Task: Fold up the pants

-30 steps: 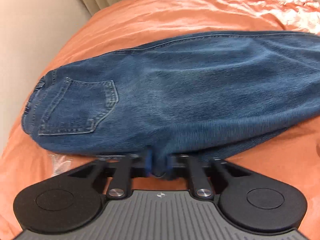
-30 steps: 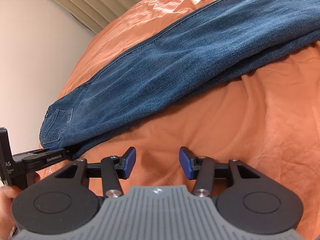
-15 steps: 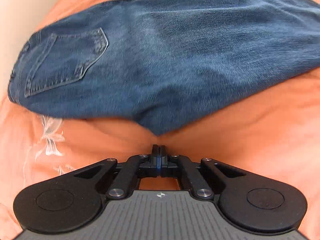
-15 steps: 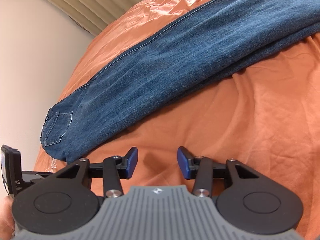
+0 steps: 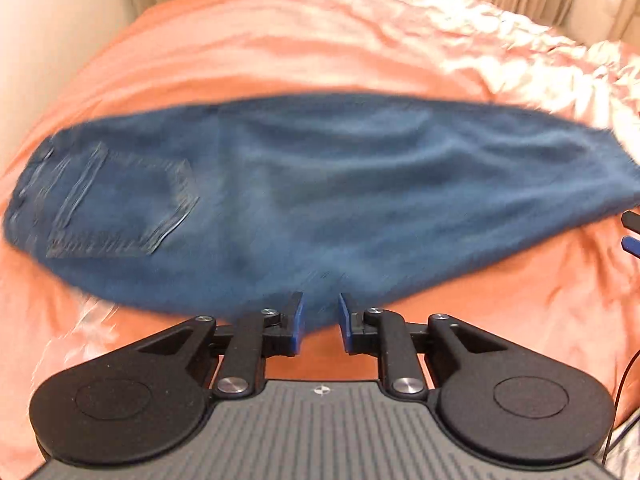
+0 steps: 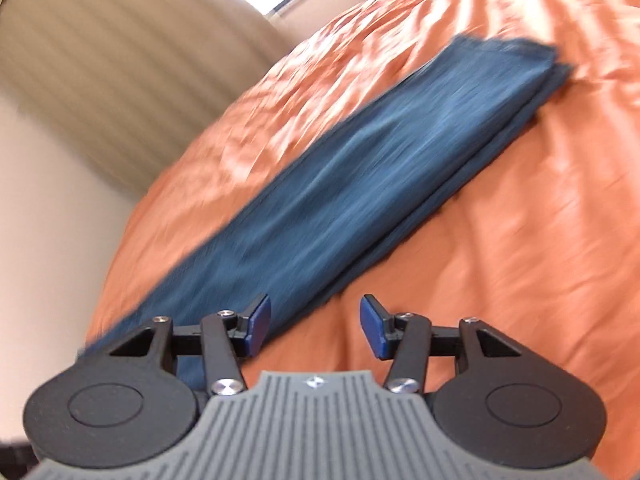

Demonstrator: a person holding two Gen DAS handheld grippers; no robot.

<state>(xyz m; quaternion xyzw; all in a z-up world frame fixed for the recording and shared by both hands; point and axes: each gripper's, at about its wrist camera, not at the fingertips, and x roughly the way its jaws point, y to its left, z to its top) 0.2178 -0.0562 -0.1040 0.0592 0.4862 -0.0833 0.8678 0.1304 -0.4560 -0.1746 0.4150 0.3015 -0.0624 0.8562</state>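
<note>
Your left gripper (image 5: 321, 324) has its jaws parted a little around the near edge of the jeans (image 5: 304, 200), gripping nothing. The jeans lie folded lengthwise across the orange bedspread (image 5: 320, 52), back pocket (image 5: 120, 204) up at the left. Your right gripper (image 6: 316, 326) is spread wide over bare bedspread just beside the leg's edge.

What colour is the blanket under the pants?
Orange; the blanket shows best in the left wrist view, beneath the blue pants.
</note>
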